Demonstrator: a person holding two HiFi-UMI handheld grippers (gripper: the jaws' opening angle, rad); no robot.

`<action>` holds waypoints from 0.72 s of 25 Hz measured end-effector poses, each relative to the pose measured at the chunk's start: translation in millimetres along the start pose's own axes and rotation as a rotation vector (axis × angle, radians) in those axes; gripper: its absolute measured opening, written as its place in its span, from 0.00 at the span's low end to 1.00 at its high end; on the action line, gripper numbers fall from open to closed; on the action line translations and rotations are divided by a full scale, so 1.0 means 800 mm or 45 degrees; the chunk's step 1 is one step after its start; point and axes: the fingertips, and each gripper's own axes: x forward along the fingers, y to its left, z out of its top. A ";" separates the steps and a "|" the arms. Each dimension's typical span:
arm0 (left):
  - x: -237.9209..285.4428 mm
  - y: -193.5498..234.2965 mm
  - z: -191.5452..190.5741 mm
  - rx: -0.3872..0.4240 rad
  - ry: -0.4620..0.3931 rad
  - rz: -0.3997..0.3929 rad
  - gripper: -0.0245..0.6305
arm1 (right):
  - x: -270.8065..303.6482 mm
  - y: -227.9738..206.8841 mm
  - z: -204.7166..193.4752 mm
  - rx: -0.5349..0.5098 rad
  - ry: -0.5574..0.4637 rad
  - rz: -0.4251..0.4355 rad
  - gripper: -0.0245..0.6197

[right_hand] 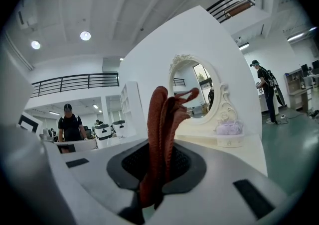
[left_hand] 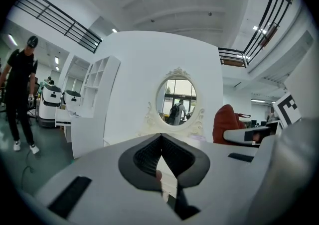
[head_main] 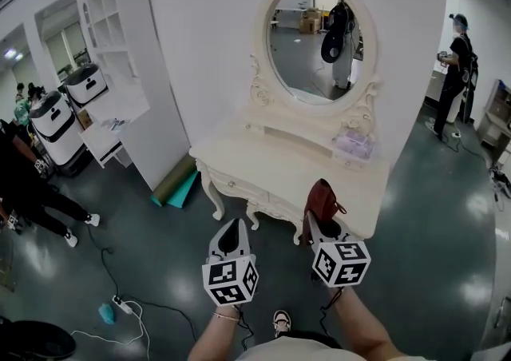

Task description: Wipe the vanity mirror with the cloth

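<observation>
Because the glass should be met by fabric and not by hard plastic, I have the rust-red cloth (right_hand: 162, 119) clamped between the jaws of my right gripper (right_hand: 158, 167). Its loose folds stand up past the tips.

Ahead of those jaws and a little to their right, well apart from them, stands the oval vanity mirror (right_hand: 194, 94) in its carved cream frame, above the dressing table (head_main: 255, 152). Nothing touches the mirror, so I judge the wipe has not begun.

My left gripper (left_hand: 160, 139) is closed on nothing, its tips meeting, and it sits low beside the right one. The mirror lies straight beyond its tips, also far off. I read this as a spare tool parked out of the way, free to steady something if needed.

A small lilac box (right_hand: 229, 129) rests on the tabletop under the mirror's right side, beyond and right of the cloth. I would want the cloth's sweep to pass above it. A person (head_main: 457, 72) stands far off to the right of both jaws.
</observation>
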 end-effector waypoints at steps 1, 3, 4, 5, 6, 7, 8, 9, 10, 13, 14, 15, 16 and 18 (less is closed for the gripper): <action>0.013 0.000 0.002 0.000 0.000 0.001 0.05 | 0.011 -0.008 0.004 0.003 -0.002 -0.003 0.13; 0.036 0.001 0.005 0.002 0.002 0.004 0.05 | 0.031 -0.024 0.008 0.015 0.002 -0.008 0.13; 0.046 0.002 0.005 0.002 0.006 0.006 0.05 | 0.041 -0.031 0.009 0.022 0.006 -0.011 0.13; 0.057 0.003 0.005 0.003 0.012 0.009 0.05 | 0.050 -0.037 0.010 0.030 0.010 -0.013 0.13; 0.067 0.004 0.004 0.004 0.018 0.011 0.05 | 0.058 -0.044 0.011 0.035 0.014 -0.013 0.13; 0.078 0.004 0.003 0.005 0.026 0.012 0.05 | 0.066 -0.049 0.011 0.039 0.018 -0.013 0.13; 0.088 0.005 0.002 0.004 0.034 0.013 0.05 | 0.074 -0.054 0.011 0.042 0.022 -0.013 0.13; 0.097 0.005 0.001 0.003 0.041 0.012 0.05 | 0.082 -0.059 0.010 0.046 0.028 -0.014 0.13; 0.105 0.005 0.000 0.002 0.047 0.009 0.05 | 0.089 -0.064 0.008 0.050 0.035 -0.016 0.13; 0.129 0.005 0.000 0.010 0.059 -0.002 0.05 | 0.108 -0.076 0.008 0.061 0.048 -0.021 0.13; 0.136 0.005 0.000 0.013 0.064 -0.005 0.05 | 0.112 -0.080 0.008 0.064 0.051 -0.024 0.13; 0.143 0.005 0.000 0.014 0.068 -0.009 0.05 | 0.116 -0.084 0.007 0.065 0.055 -0.029 0.13; 0.150 0.005 -0.001 0.014 0.072 -0.012 0.05 | 0.120 -0.088 0.006 0.065 0.060 -0.037 0.13; 0.164 0.006 -0.002 0.009 0.078 -0.022 0.05 | 0.128 -0.098 0.002 0.068 0.075 -0.056 0.13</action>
